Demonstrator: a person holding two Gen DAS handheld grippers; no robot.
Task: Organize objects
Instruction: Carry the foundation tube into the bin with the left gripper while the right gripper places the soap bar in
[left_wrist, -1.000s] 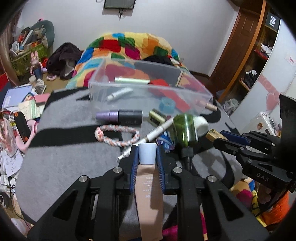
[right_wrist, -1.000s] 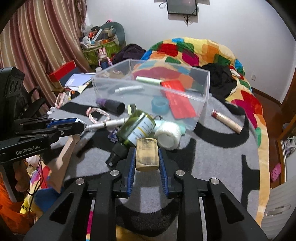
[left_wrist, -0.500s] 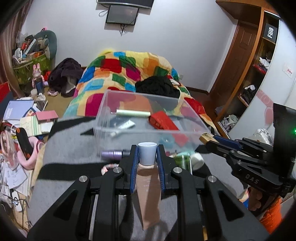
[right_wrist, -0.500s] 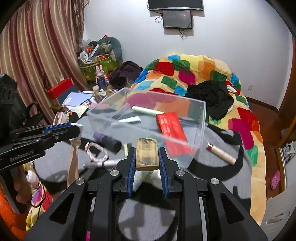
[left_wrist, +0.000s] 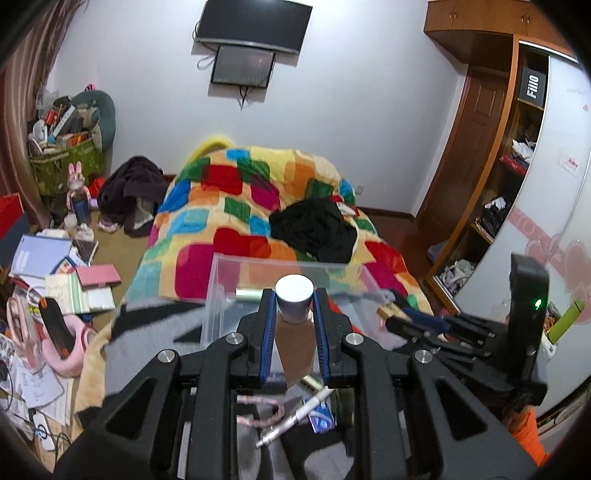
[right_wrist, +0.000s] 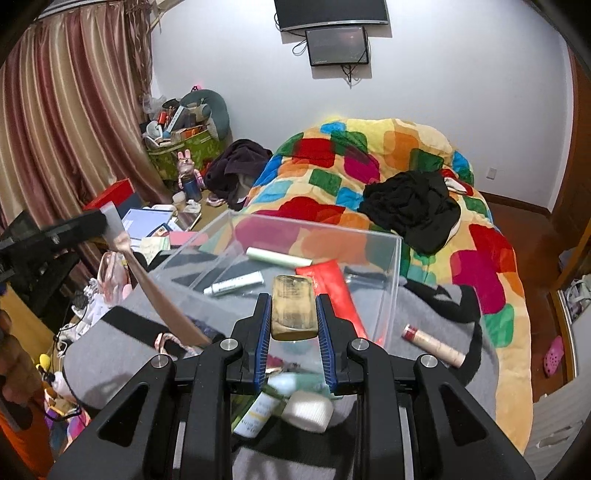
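My left gripper (left_wrist: 293, 314) is shut on a beige cosmetic tube (left_wrist: 295, 350) with a silver-white cap, held above the near wall of the clear plastic box (left_wrist: 221, 295). My right gripper (right_wrist: 294, 314) is shut on a worn tan block (right_wrist: 293, 310), raised over the near side of the same box (right_wrist: 391, 280). Inside the box lie a red tube (right_wrist: 334, 291), a pale green tube (right_wrist: 277, 256) and a white tube (right_wrist: 232, 283). The left gripper and its tube (right_wrist: 159, 291) also show at left in the right wrist view.
The box stands on a grey and black blanket (right_wrist: 110, 354). Loose items lie below the grippers: a pink braided cord (left_wrist: 258, 410), a white pen (left_wrist: 295, 417), a green bottle (right_wrist: 258, 410), a white jar (right_wrist: 306, 410), a beige stick (right_wrist: 432, 343). A colourful quilt (right_wrist: 369, 173) lies behind.
Both grippers have risen from the blanket with their objects and moved forward to the clear box. The loose items now lie beneath them.
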